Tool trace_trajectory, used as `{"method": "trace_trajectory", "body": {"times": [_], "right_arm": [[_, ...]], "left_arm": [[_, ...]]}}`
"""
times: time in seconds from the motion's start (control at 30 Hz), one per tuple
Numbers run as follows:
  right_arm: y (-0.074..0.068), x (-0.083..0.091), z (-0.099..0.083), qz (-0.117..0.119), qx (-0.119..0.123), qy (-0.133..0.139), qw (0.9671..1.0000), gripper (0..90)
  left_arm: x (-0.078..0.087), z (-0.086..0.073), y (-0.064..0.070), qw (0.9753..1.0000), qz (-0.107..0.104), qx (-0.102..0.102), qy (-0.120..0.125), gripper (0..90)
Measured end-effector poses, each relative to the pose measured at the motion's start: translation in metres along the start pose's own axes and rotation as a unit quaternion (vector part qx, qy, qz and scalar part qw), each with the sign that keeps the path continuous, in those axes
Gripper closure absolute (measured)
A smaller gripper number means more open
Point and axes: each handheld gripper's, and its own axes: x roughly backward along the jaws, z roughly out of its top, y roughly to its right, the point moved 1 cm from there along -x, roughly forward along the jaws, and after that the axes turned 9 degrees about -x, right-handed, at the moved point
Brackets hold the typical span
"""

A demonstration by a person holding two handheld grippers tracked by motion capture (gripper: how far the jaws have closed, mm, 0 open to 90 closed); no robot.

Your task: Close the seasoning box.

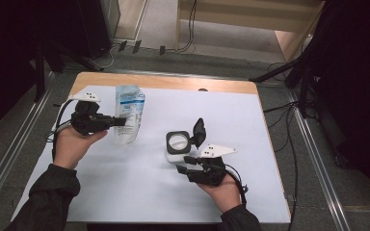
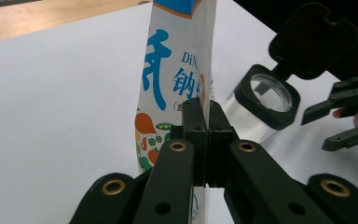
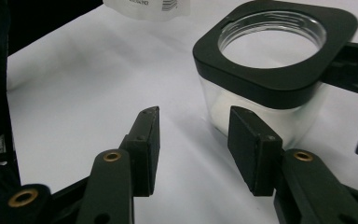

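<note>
A white pouch (image 1: 128, 113) with blue print stands upright at the left of the white table sheet. My left gripper (image 1: 120, 121) is shut on its side edge; in the left gripper view the jaws pinch the pouch (image 2: 177, 70) at the left gripper (image 2: 207, 140). A clear jar (image 1: 178, 146) with a black square rim and an open hinged lid (image 1: 199, 132) sits mid-table. My right gripper (image 1: 186, 164) stands open just in front of the jar. In the right gripper view the jar (image 3: 270, 70) lies beyond the right gripper (image 3: 195, 149), with nothing between the jaws.
The white sheet (image 1: 125, 192) covers most of the wooden table (image 1: 173, 83). Cables and black stand legs (image 1: 289, 72) lie on the floor beyond and to the right. Metal rails (image 1: 318, 159) run along both table sides.
</note>
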Motion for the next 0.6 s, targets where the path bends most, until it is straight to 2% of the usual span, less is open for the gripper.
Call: {"method": "trace_trajectory", "body": {"times": [0.3, 0.6], "right_arm": [[0.011, 0.012, 0.000, -0.018, -0.016, 0.007, 0.9997, 55.0], [0.020, 0.020, -0.001, -0.031, -0.028, 0.011, 0.9990, 55.0]], "left_arm": [[-0.007, 0.001, -0.013, 0.9999, 0.014, 0.005, 0.000, 90.0], [-0.013, 0.002, -0.028, 0.9994, 0.030, 0.014, 0.012, 90.0]]}}
